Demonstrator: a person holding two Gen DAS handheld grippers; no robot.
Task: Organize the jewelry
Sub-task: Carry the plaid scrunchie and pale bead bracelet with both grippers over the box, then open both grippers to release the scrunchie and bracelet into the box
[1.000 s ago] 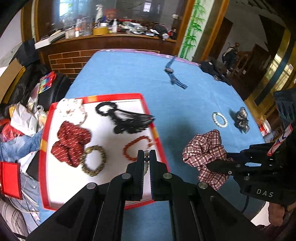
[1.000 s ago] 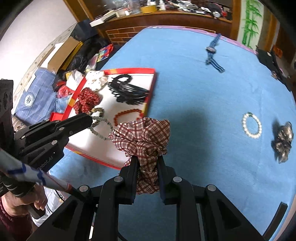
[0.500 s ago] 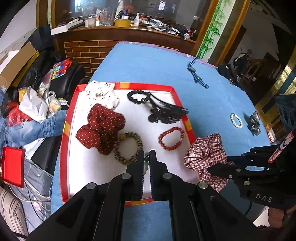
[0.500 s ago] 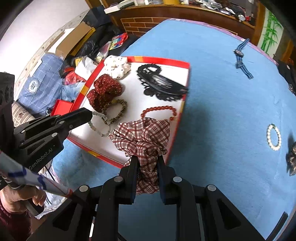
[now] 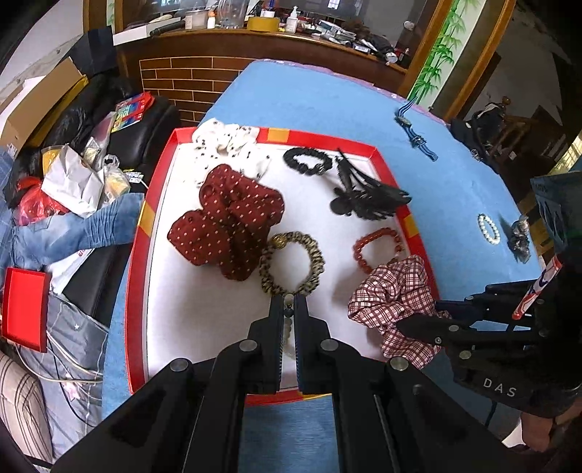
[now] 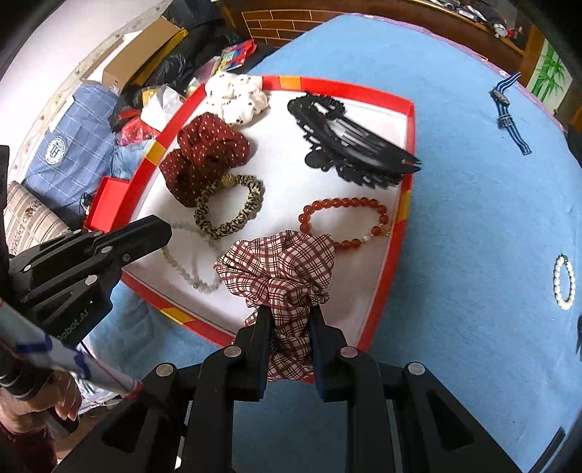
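Two loads hang over the red tray, both pairs of tongs clamped.
Right tongs pinch the plaid scrunchie by its bunched folds; left tongs grip the pale bead bracelet. Bare white floor lies at the near rim; pearl bracelet waits on the table.

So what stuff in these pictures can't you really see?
- Pale bead bracelet: one end is hidden inside the left tool; only a few beads show in the left wrist view.
- Plaid scrunchie: its lower part is pinched in the right tool.
- Dark item beside the pearl bracelet: too small to identify in the left wrist view, cut off by the edge in the right.
- Counter clutter: too small.
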